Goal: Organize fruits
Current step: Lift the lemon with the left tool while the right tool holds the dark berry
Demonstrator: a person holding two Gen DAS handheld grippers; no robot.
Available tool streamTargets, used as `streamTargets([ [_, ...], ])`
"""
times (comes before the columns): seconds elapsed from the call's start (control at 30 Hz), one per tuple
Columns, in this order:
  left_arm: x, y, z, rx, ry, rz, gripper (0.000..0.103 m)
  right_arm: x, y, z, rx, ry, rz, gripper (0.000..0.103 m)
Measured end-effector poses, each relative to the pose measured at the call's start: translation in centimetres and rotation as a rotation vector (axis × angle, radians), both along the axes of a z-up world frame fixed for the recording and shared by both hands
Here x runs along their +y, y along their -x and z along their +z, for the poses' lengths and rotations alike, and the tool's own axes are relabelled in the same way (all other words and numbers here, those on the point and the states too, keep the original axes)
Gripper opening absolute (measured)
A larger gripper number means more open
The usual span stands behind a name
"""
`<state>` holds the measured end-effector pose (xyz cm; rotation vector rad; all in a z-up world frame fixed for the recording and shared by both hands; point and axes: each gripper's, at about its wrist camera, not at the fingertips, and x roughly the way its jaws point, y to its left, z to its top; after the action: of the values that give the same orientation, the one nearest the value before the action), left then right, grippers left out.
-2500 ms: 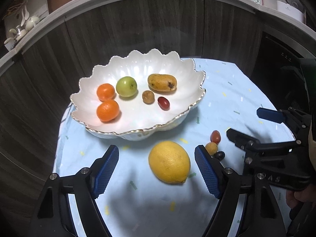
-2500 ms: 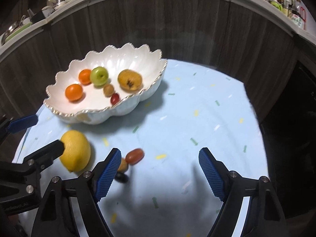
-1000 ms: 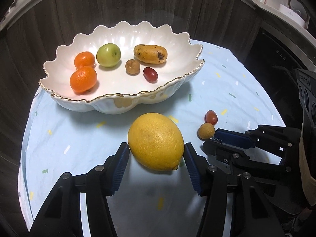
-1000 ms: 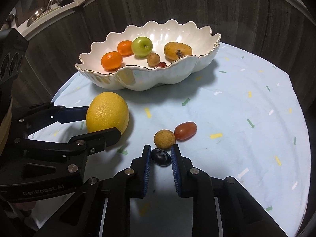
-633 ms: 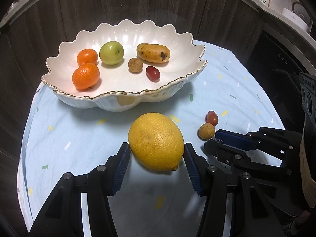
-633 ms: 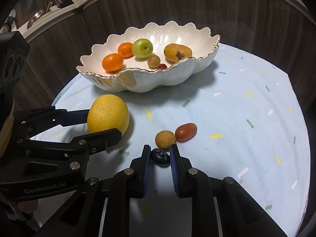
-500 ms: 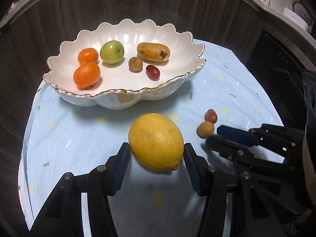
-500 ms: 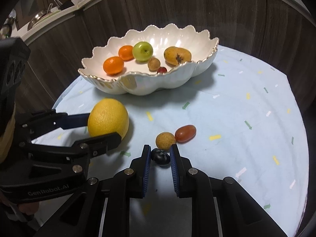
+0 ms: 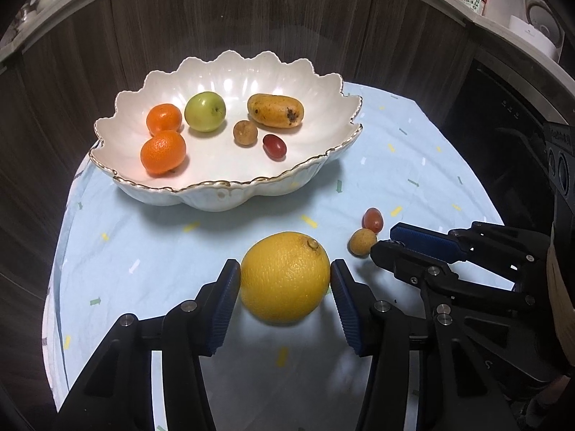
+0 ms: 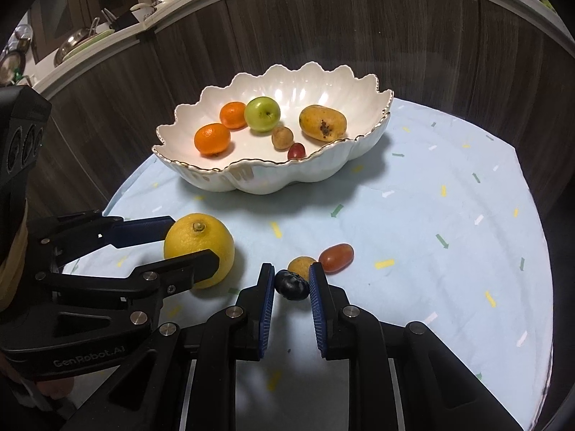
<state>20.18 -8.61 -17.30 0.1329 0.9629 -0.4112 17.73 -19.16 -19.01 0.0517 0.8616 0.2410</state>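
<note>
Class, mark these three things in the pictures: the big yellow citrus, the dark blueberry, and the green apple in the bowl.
yellow citrus (image 9: 284, 276), left wrist view, middle of its rind.
blueberry (image 10: 291, 284), right wrist view, centre of its dark skin.
green apple (image 10: 262, 114), right wrist view, middle of its front face.

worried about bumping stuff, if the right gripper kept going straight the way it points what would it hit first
The right gripper, shut on the dark berry, points at the small tan fruit just beyond it, with the red grape beside that. The tan fruit would likely be met first, though depth is unclear.
</note>
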Motion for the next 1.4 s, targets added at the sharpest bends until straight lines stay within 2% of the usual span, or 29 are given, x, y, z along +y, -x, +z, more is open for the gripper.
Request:
streamTargets([
  [0.3, -0.4, 0.1, -0.2, -0.020, -0.028, -0.016, 0.052, -0.3, 0.0, -0.1, 0.004, -0.001, -0.004, 0.021],
  [0.5, -0.5, -0.2, -1.0, 0.003, -0.036, -0.019, 0.057, -0.6, -0.1, -0.5, 0.016, 0.004, -0.015, 0.021],
  [0.83, -0.8, -0.3, -2.0, 0.003, -0.033, -0.033, 0.057, -0.7, -0.2, -0.8, 0.025, 0.013, -0.024, 0.021],
  [1.1, -0.5, -0.2, -1.6, 0.010, -0.024, -0.022, 0.056, -0.6, -0.2, -0.4, 0.015, 0.007, -0.015, 0.021],
  [1.4, -0.3, 0.2, 0.0, -0.020, -0.023, -0.014, 0.055, -0.5, -0.1, 0.5, -0.007, -0.002, -0.017, 0.021],
])
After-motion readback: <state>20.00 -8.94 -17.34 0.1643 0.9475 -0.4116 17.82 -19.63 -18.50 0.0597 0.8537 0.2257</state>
